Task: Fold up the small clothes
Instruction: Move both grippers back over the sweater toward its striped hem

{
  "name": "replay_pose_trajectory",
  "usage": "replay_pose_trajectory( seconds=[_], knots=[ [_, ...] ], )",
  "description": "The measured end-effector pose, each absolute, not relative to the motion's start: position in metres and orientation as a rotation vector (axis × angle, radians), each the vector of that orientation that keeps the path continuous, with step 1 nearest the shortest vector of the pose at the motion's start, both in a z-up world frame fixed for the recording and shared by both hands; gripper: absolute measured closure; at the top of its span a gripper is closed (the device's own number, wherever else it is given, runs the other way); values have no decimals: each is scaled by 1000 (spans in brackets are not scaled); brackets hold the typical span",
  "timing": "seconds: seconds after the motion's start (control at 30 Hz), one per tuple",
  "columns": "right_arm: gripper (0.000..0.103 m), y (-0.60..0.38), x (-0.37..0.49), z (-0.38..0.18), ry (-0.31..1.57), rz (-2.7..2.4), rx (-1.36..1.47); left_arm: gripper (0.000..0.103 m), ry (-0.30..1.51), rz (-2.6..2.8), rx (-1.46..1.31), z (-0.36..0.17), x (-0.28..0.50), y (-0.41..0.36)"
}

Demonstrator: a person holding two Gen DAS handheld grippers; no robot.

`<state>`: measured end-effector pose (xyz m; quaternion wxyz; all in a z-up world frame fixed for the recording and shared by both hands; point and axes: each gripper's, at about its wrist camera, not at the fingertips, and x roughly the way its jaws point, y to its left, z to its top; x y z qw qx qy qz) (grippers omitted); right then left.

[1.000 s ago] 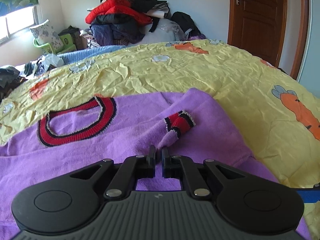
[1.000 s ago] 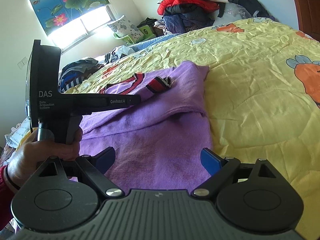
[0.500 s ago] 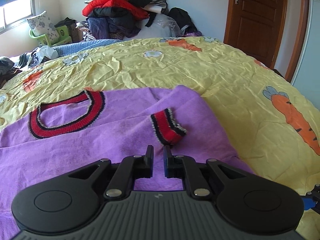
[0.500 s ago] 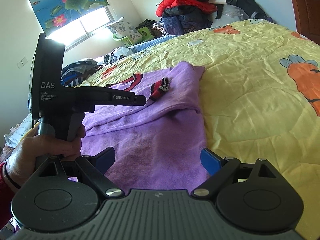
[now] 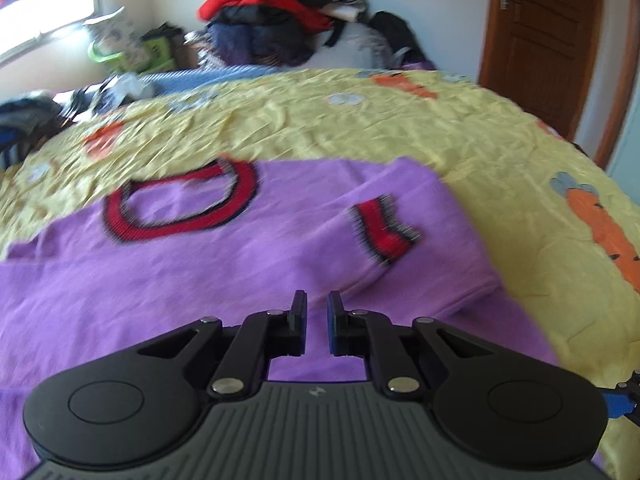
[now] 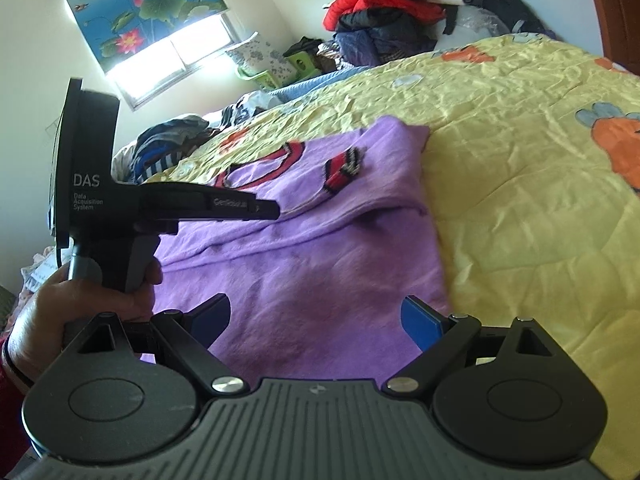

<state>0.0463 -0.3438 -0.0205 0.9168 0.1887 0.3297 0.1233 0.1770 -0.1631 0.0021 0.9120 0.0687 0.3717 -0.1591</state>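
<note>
Your left gripper (image 5: 317,322) hangs just above the purple sweater (image 5: 200,280), its jaws a narrow slit apart with nothing between them. Your right gripper (image 6: 316,320) has its jaws spread wide over the sweater's lower part, empty too. The sweater lies flat on the yellow quilt (image 5: 360,132), red collar (image 5: 180,208) toward the far side, one sleeve folded across the body so its red cuff (image 5: 380,232) rests on top. From the right wrist view, your left hand (image 6: 80,300) grips its handle beside the sweater
</note>
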Motion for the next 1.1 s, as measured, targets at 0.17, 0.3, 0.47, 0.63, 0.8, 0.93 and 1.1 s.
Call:
replay_pose_trajectory(
  seconds=[0.17,0.3,0.47,0.63,0.8,0.93,1.1],
  knots=[
    [12,-332,46,-20,684,276,375,92,805,-252,112,-7,169,-130],
    [12,-324,43,-18,689,289,364,26,798,-192,87,-8,158,-108],
    [12,-316,38,-18,700,303,346,13,694,-118,156,-2,134,-95],
    [11,-308,30,-17,713,312,332,13,733,-95,110,-2,123,-77],
    [9,-300,19,-16,719,329,298,13,765,-54,73,-8,108,-58],
    [9,-296,10,-17,730,332,278,13,777,-19,53,-10,93,-40],
    [7,-292,3,-20,745,312,267,13,791,14,40,-14,79,-23]
  ],
)
